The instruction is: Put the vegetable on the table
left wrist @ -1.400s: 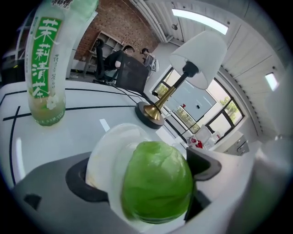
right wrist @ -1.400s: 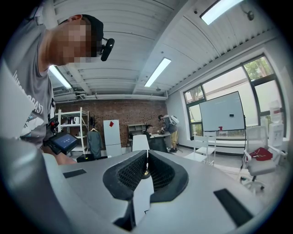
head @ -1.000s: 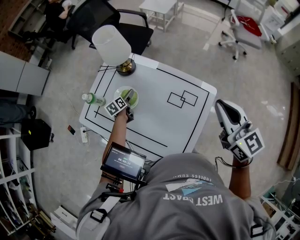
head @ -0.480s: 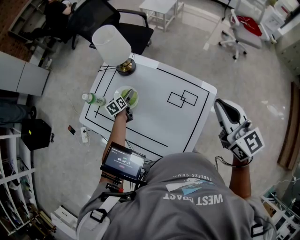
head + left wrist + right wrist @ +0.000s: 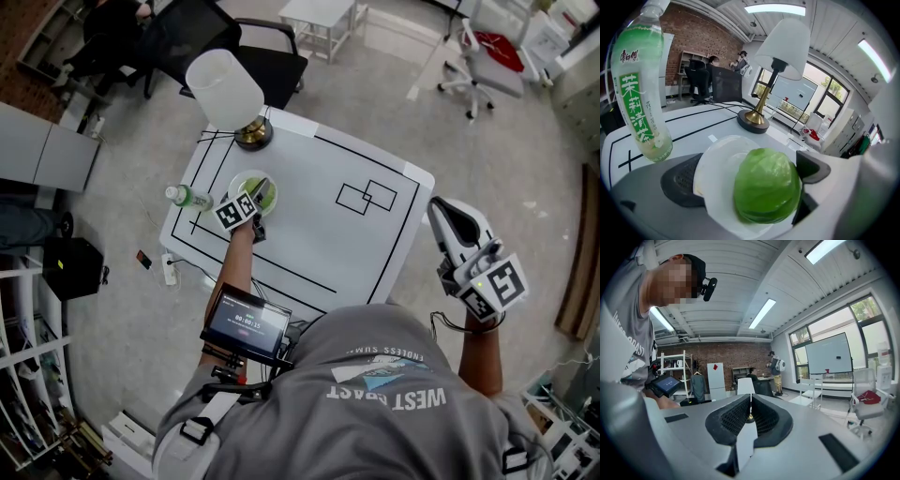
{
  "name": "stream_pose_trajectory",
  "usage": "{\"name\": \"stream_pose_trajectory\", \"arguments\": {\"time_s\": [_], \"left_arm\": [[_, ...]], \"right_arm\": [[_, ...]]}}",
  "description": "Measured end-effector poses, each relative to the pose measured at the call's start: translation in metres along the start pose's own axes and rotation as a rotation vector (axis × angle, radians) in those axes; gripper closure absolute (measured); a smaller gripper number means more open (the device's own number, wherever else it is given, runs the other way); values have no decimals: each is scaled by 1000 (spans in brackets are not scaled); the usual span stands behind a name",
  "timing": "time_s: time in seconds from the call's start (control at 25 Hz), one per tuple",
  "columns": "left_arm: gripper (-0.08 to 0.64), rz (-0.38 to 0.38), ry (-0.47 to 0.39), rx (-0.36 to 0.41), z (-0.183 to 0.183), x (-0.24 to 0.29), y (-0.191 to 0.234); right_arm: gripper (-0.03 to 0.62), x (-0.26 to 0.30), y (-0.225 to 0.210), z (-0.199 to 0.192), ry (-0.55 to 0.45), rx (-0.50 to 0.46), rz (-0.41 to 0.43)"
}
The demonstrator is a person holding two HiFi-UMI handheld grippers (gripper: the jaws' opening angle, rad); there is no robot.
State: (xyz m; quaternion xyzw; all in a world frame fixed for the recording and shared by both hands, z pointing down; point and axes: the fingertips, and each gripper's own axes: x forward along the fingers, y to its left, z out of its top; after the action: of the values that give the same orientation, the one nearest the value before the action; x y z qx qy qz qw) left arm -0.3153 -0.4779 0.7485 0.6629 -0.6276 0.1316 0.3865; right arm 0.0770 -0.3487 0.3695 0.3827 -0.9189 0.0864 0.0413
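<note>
Left tool [image 5: 260,195] wide, jaws flanking cabbage [image 5: 764,185] on plate [image 5: 717,159], plate on surface [image 5: 309,234] beside bottle [image 5: 190,198], near lamp [image 5: 225,89], right tool [image 5: 442,211] closed, empty, off surface.

- The left gripper [image 5: 263,190] is held out forward at the end of a straight, extended left forearm [image 5: 234,274], marker cube [image 5: 235,211] up, fingers pointing away from the body.
- Its jaws stand wide apart; the vegetable [image 5: 764,187] sits between the fingers [image 5: 682,181], closer to the right-hand one, whose pad it partly hides.
- The right gripper [image 5: 442,210] is held off to the person's right, with the right forearm [image 5: 481,354] bent in close to the torso.
- Its jaws are closed together, and nothing is between the fingers [image 5: 734,419].
</note>
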Motion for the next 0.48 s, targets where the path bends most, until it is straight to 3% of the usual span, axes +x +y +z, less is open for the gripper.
{"name": "stream_pose_trajectory", "arguments": {"time_s": [0.48], "left_arm": [[-28, 10, 8, 59, 0, -5, -1]], "right_arm": [[584, -3, 5, 2, -1, -9, 5]]}}
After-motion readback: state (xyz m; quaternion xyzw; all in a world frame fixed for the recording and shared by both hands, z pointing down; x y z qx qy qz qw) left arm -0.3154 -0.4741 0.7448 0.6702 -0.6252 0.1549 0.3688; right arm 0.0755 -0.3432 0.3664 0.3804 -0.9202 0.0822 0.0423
